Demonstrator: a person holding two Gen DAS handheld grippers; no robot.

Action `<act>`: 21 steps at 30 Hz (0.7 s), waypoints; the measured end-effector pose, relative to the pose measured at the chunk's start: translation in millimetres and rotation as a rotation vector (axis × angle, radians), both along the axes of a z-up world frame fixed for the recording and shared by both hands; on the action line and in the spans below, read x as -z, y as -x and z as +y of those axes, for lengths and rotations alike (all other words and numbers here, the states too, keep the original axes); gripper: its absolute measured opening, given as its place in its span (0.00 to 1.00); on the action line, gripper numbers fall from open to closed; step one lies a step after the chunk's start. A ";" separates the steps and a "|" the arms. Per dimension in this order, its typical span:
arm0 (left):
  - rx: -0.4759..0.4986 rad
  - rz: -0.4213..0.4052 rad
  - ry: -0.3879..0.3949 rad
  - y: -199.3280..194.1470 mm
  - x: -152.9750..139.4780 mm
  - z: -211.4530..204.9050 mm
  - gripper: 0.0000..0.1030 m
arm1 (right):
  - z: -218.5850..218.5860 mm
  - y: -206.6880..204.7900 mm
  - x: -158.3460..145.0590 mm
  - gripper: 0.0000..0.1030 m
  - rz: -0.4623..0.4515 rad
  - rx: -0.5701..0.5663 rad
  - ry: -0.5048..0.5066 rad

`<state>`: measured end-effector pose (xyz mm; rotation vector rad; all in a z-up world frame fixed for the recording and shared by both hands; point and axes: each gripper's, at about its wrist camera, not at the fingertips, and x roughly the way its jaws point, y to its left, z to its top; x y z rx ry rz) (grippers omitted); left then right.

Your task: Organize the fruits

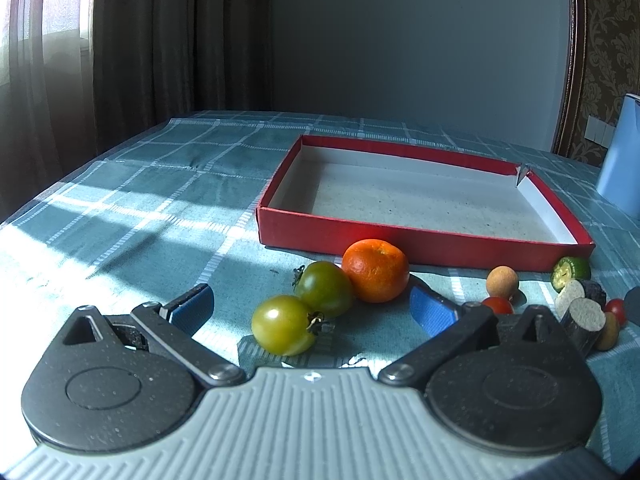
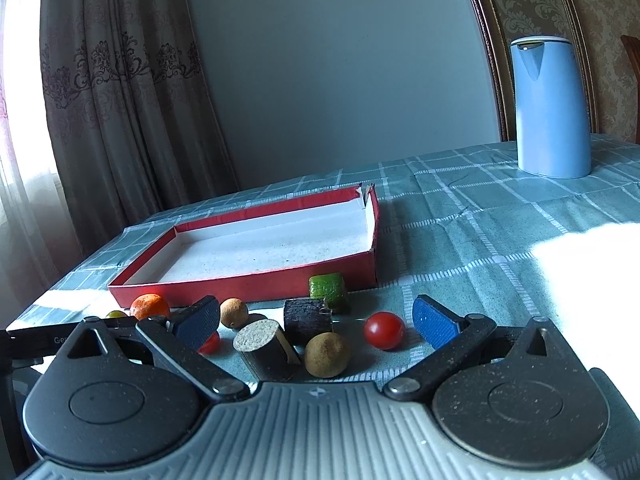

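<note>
Left hand-held gripper [image 1: 312, 306] spread wide, straddling green tomato [image 1: 285, 325] just ahead; red box [image 1: 420, 246] beyond, empty; right hand-held gripper [image 2: 316, 320] released too.

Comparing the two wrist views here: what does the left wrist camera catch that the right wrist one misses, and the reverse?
Only the left wrist view shows both green tomatoes in full, between the open left gripper jaws; the right view catches just a sliver of one.

Only the right wrist view shows the whole blue kettle and the open right gripper; the left view clips the kettle at its edge.

Both show the empty red box, the orange, two cork-ended dark cylinders, cherry tomatoes and the checked tablecloth.
</note>
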<state>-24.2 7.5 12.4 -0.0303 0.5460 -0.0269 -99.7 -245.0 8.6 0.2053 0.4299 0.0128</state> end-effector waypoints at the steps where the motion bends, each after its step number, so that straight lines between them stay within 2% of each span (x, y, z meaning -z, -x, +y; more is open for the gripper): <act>1: 0.000 0.000 0.001 -0.1 0.1 0.1 1.00 | -0.1 1.7 -0.5 1.00 0.000 -0.004 0.017; 9: -0.005 -0.003 0.009 1.4 0.6 0.7 1.00 | -6.5 20.9 -4.8 1.00 -0.041 -0.057 0.131; 18: -0.005 -0.002 0.010 1.6 0.6 0.6 1.00 | -24.3 17.3 -7.7 1.00 -0.059 -0.065 0.101; 21: -0.005 -0.003 0.010 1.5 0.5 0.7 1.00 | -14.6 19.0 -9.5 0.99 -0.080 -0.116 0.133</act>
